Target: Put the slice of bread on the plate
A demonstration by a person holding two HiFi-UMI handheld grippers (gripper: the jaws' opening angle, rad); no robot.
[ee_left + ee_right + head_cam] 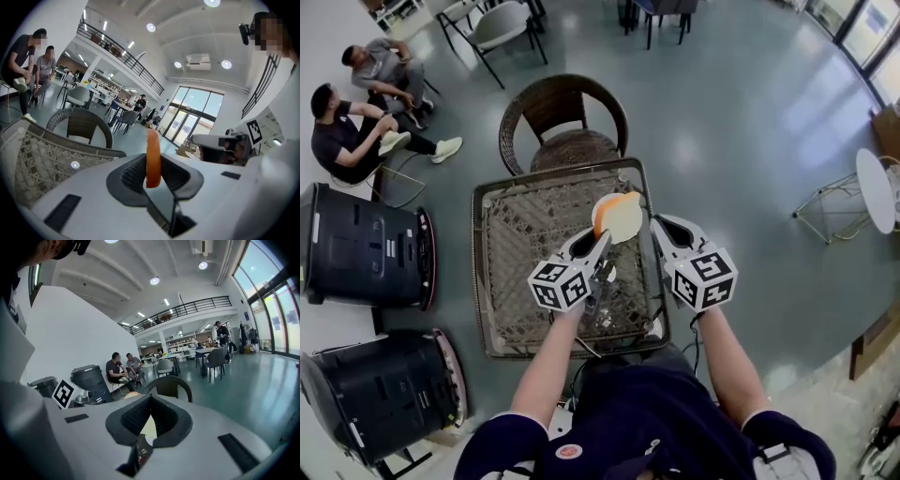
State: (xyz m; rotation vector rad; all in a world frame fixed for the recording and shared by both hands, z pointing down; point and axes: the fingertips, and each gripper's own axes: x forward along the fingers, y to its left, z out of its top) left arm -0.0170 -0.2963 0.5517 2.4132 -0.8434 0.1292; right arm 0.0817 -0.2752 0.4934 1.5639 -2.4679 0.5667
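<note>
Showing two hand-held grippers above a table [480,281] w/ a woven top under glass.

(a) L gripper [602,238]: jaws partway open and clamped on the bread [621,217], one pad on each flat face. The slice stands on edge. Its orange crust faces the camera in the L gripper view, and its pale face shows in the head view. The bread hangs in the air over the table's far right corner, clear of the top.

(b) R gripper [660,227]: just beside the bread, on its right. Jaw tips meet and nothing is gripped. In the R gripper view a pale sliver shows through the gap behind the tips; cannot tell what it is.

(c) Both grippers point toward the table's far edge, roughly parallel. The L one is over the middle of the top and the R one is along the right edge. A bare forearm runs back from each to the near edge.

(d) Surroundings: wicker chair [562,122] at the far edge, seat empty. Two black bins [361,248] stand on the floor off the left edge. Two seated persons [356,103] are beyond the bins, well apart from the table. A small white round table [874,187] is far off to the right.
</note>
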